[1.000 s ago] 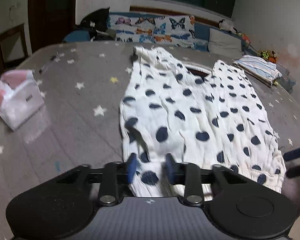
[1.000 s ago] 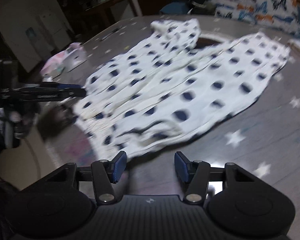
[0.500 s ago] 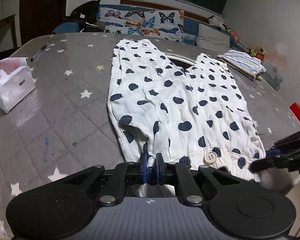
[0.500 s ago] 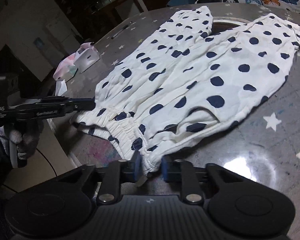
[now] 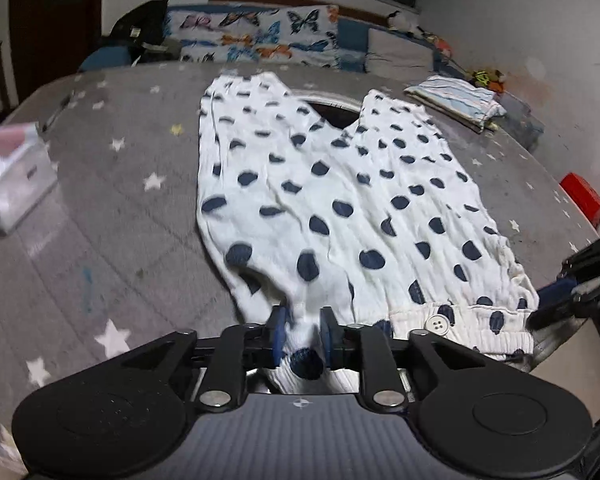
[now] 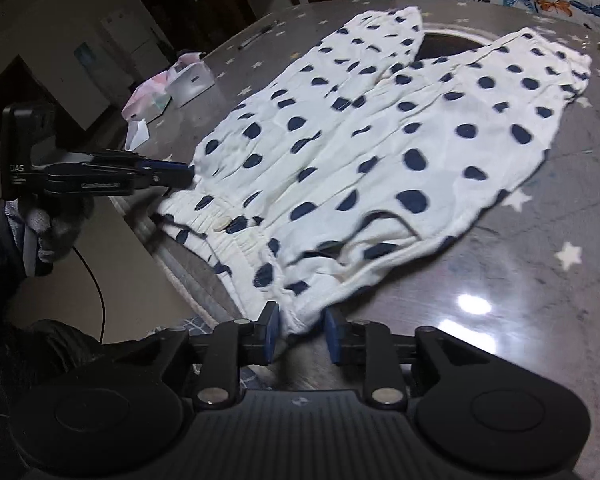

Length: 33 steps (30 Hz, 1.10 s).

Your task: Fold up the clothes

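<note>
White pants with navy dots (image 5: pixel 340 208) lie flat on the grey star-print table (image 5: pixel 100 240), waistband toward me. My left gripper (image 5: pixel 302 320) holds the waistband's left corner; a bunch of cloth fills the gap between its blue pads while the jaws are opening slightly. My right gripper (image 6: pixel 302 320) has the other waistband corner (image 6: pixel 300 312) between its pads, and its jaws are also opening a little. That corner lifts off the table. Each gripper shows in the other's view: the left gripper (image 6: pixel 172 172) and the right gripper (image 5: pixel 548 300).
A white and pink box (image 5: pixel 12 176) stands at the table's left, a red block (image 5: pixel 584 200) at its right edge, and folded striped clothes (image 5: pixel 456 100) at the far right. A pen (image 6: pixel 256 36) lies at the far side. A gloved hand (image 6: pixel 48 224) holds the left gripper by the table's near edge.
Both grippers stood open at the waistband, then closed on its two corners. Now their pads stand a bit wider around bunched cloth, and the left corner has risen.
</note>
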Each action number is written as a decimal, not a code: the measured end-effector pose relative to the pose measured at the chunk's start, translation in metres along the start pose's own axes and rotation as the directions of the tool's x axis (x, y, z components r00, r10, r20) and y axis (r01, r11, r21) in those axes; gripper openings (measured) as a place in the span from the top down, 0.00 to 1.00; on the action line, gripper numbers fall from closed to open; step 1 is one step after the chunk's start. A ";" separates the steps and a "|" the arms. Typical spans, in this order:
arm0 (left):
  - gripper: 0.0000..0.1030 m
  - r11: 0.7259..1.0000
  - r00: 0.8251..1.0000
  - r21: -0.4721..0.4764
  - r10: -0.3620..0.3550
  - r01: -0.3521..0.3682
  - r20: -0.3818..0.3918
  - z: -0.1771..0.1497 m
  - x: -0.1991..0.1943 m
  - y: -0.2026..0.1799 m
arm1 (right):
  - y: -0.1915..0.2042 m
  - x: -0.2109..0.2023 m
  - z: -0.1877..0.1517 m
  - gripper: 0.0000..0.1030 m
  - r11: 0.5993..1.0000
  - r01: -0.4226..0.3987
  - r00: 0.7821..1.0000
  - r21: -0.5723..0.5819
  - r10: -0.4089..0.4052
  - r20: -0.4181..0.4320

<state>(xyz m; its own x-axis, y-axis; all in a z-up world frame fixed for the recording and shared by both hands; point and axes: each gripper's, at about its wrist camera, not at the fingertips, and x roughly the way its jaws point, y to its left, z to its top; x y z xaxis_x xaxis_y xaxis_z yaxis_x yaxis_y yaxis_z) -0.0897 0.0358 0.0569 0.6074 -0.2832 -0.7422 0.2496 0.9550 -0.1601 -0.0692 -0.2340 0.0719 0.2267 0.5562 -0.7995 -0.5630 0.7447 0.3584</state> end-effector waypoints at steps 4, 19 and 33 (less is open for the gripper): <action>0.66 1.000 0.998 0.011 0.027 -0.027 0.054 0.011 -0.008 0.004 | -0.014 -0.018 0.005 0.75 0.997 0.077 0.996 -0.003 -0.077 0.033; 0.66 0.999 0.991 -0.004 0.051 -0.051 0.125 0.071 0.073 -0.001 | -0.079 0.022 0.078 0.70 0.916 0.401 0.887 0.019 -0.393 0.243; 0.67 0.993 0.990 -0.024 0.114 -0.112 0.087 0.086 0.121 0.019 | -0.092 0.042 0.082 0.65 0.885 0.465 0.865 0.003 -0.455 0.213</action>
<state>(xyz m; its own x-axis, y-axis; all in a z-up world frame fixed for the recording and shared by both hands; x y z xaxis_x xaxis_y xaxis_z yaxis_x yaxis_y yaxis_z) 0.0533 0.0126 0.0196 0.6951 -0.1795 -0.6961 0.1620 0.9825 -0.0915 0.0572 -0.2485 0.0447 0.6217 0.2206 -0.7516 -0.3907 0.9190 -0.0534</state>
